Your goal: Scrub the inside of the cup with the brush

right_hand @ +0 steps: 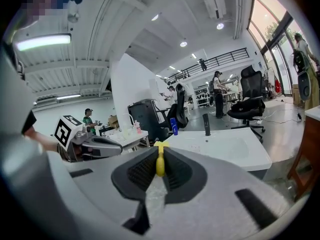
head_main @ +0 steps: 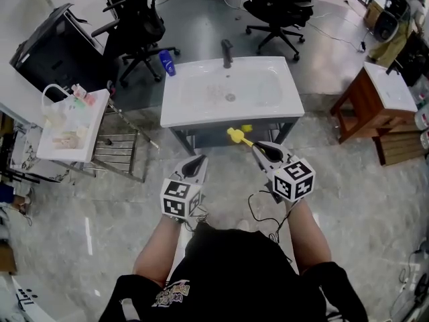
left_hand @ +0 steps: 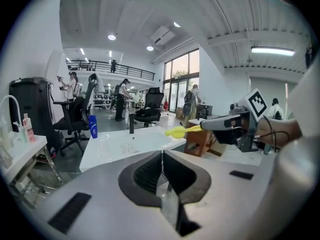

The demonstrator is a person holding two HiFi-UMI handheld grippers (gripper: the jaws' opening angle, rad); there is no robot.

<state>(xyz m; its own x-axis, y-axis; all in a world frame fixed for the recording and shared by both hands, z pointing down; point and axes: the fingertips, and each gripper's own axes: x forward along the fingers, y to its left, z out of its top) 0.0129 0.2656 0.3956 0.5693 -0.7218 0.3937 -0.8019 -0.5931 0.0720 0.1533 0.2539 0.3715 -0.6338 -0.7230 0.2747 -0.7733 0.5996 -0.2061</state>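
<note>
Zero scrubbing credited at this point, as a judgement; search all three views for the cup and find none, so treat its place as unknown. Read the left gripper (head_main: 199, 160) as empty, jaws pressed together on nothing. Read the right gripper (head_main: 255, 147) as clamped on the handle of the slim yellow plastic brush (head_main: 236, 137), with its head aimed at the sink front. Remaining, by estimate: locate cup, steady it, insert brush, scrub the inside.

Containers: note the white rectangular ceramic sink basin (head_main: 201, 116) just ahead of both grippers; read its bowl as holding only the drain and faint specks. Note the white tray-like basket (head_main: 97, 123) on the wire rack at left, well apart from the basin; count several small bottles and packets in it, too small to identify. Note the blue plastic bottle (head_main: 167, 63) upright at the basin's back left corner; contents not visible.
</note>
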